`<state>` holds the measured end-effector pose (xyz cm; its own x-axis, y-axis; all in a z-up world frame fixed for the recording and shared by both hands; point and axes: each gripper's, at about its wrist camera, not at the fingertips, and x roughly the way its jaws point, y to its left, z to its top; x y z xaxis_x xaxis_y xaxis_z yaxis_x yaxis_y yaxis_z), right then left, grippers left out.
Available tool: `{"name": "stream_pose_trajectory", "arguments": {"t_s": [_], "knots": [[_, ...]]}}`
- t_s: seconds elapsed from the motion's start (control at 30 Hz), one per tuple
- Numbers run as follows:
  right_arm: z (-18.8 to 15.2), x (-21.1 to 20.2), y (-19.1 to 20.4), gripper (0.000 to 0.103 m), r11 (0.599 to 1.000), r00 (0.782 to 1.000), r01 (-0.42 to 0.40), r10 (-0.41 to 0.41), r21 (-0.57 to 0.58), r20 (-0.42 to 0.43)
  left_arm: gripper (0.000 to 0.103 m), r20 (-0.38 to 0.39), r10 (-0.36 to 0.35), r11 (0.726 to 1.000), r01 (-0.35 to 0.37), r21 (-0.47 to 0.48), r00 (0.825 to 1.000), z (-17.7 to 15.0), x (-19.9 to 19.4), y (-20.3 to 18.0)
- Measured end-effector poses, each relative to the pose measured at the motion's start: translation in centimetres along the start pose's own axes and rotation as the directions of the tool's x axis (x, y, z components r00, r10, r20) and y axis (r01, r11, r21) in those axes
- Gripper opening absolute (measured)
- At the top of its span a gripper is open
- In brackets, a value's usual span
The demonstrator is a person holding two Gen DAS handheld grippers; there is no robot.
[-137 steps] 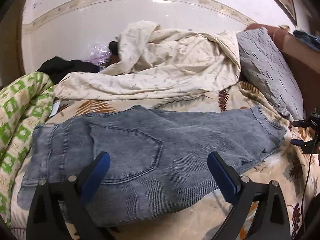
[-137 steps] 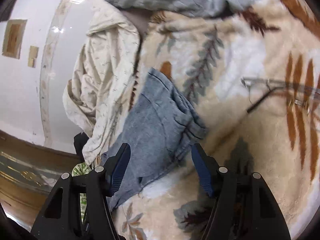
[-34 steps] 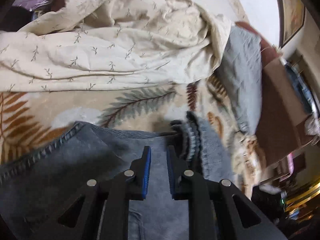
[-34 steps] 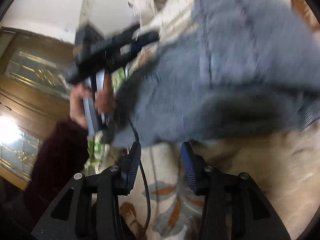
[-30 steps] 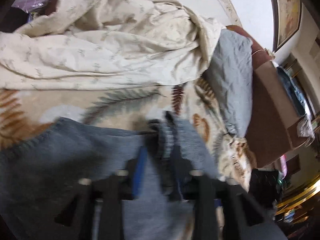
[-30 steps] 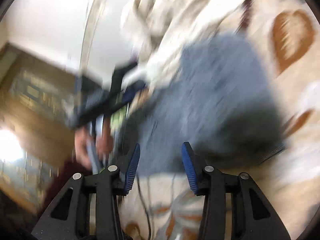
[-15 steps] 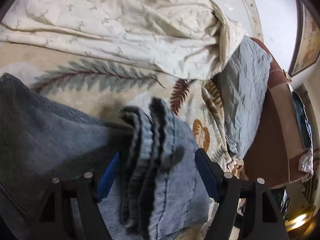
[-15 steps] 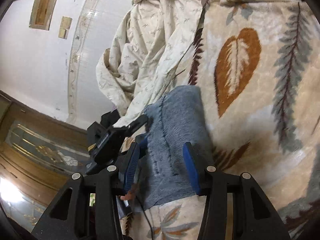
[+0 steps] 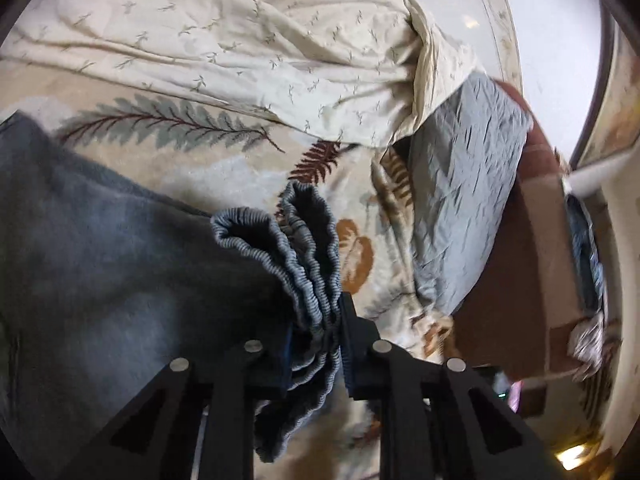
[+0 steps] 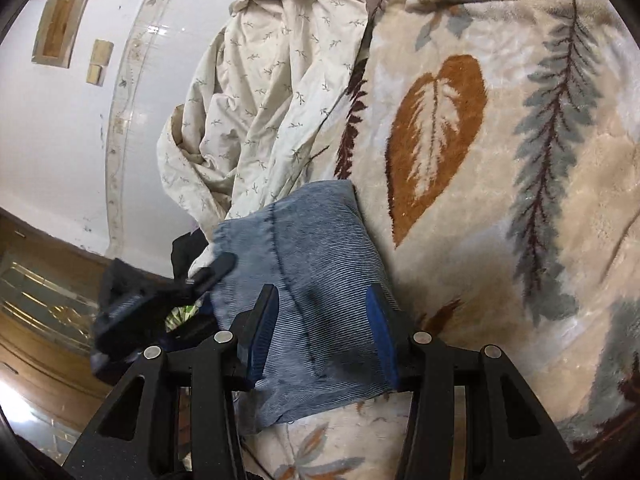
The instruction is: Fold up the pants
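Note:
The grey-blue jeans (image 9: 100, 272) lie folded on a leaf-print blanket (image 9: 192, 160). In the left wrist view my left gripper (image 9: 314, 344) is shut on the bunched, ruffled hems (image 9: 308, 240) of the folded jeans. In the right wrist view my right gripper (image 10: 320, 336) is open, its blue pads either side of the folded jeans (image 10: 304, 280) without pinching them. The left gripper shows there as a dark blur (image 10: 160, 300) at the jeans' far edge.
A crumpled cream sheet (image 9: 240, 40) lies behind the jeans, also in the right wrist view (image 10: 272, 100). A grey pillow (image 9: 460, 200) and a brown headboard (image 9: 528, 280) are at the right. A white wall (image 10: 60, 140) is beyond the bed.
My left gripper, open around the hems half a second ago, has closed on them. My right gripper stays open over the folded jeans, which now lie still.

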<state>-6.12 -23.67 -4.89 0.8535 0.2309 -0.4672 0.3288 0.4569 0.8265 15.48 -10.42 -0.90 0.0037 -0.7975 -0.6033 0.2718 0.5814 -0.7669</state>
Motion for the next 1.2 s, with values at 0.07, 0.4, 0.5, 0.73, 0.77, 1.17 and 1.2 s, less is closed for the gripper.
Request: {"name": "stream_pose_trajectory", "arguments": {"t_s": [0.07,0.4,0.5,0.73,0.77,1.17,1.2], "knots": [[-0.1,0.4,0.1,0.045,1.000,1.000,0.000,0.000,-0.004,-0.014,0.021,0.034,0.005,0.998,-0.003,-0.065,0.999,-0.3,-1.3,0.4],[-0.8,1.9,0.0,0.045,0.998,0.996,0.040,-0.043,-0.038,-0.075,0.031,0.055,0.033,0.886,-0.004,-0.465,0.998,-3.2,-1.7,12.7],[-0.6,1.5,0.4,0.045,0.998,0.998,0.030,-0.033,-0.054,-0.047,0.031,0.079,0.082,0.934,-0.049,-0.355,0.993,-3.9,-3.2,10.7],[-0.8,1.7,1.8,0.045,0.988,0.999,0.032,-0.032,-0.152,0.002,0.028,0.152,0.235,0.963,-0.209,-0.172,0.960,-4.8,-6.7,7.7],[-1.0,2.0,2.2,0.042,0.983,0.999,0.034,-0.035,-0.180,-0.004,0.028,0.155,0.216,0.968,-0.191,-0.160,0.964,-4.9,-7.0,7.3],[-4.1,6.7,3.9,0.032,0.847,0.943,0.190,-0.299,-0.496,-0.148,0.027,0.042,0.324,0.932,-0.327,0.156,0.945,-8.5,-0.8,3.4],[-4.0,6.5,4.4,0.034,0.843,0.942,0.195,-0.304,-0.501,-0.145,0.025,0.043,0.328,0.931,-0.330,0.152,0.944,-8.5,-0.8,3.7]]}}
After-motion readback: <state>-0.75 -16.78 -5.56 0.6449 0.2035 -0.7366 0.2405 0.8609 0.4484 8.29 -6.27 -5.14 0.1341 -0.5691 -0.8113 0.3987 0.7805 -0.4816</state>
